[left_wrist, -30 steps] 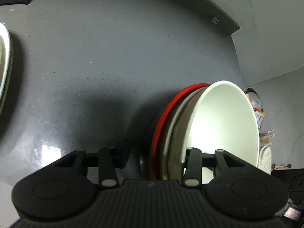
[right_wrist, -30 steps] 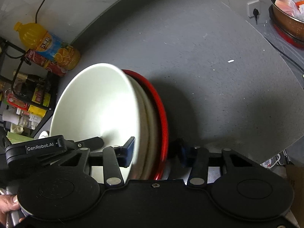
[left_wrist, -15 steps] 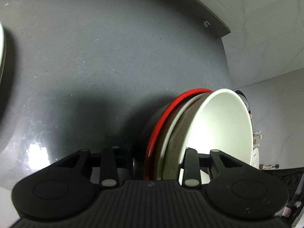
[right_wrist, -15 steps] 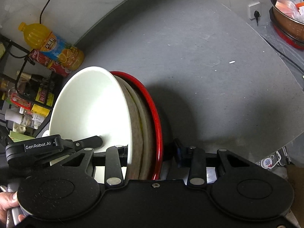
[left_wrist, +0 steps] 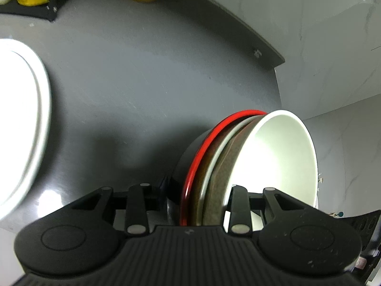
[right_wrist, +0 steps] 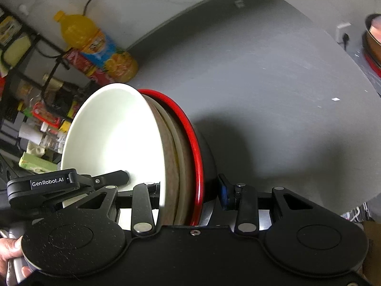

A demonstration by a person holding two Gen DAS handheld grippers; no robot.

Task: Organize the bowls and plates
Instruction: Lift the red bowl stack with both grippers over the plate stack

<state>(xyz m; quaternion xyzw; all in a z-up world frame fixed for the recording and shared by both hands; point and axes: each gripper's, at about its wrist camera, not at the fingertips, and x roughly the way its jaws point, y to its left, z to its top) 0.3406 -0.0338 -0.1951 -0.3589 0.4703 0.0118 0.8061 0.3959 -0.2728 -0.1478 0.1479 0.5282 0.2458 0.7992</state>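
- Grey tabletop (left_wrist: 133,90) fills both views, pale wall behind it, and a rack of jars and packets (right_wrist: 35,124) crowding the far left corner in the right wrist view.
- Big white plate (left_wrist: 21,124) sits flat on the tabletop, well to the left of the action.
- Centre stage is the nested stack of bowls (right_wrist: 181,157): white bowl (left_wrist: 276,162) innermost, brownish ones next, then the red-rimmed dark bowl (left_wrist: 202,157) outermost. It looks clear of the tabletop, though no gap under it shows.
- Here's the key relation: each tool bites the stack's rim from an opposite side, with the white plate off toward the left tool's side, so that hand looks nearer to it.
- Left tool (left_wrist: 195,193) is clenched across the whole nested rim, one finger inside the white bowl, one outside the dark one.
- Right tool (right_wrist: 188,190) is clamped on the same rim, blue pad pressing the dark outer wall.
- Only the right view gives us the orange juice bottle (right_wrist: 95,45), the other tool's finger reaching into the white bowl, and the person's hand (right_wrist: 9,252); only the left shows that white plate.
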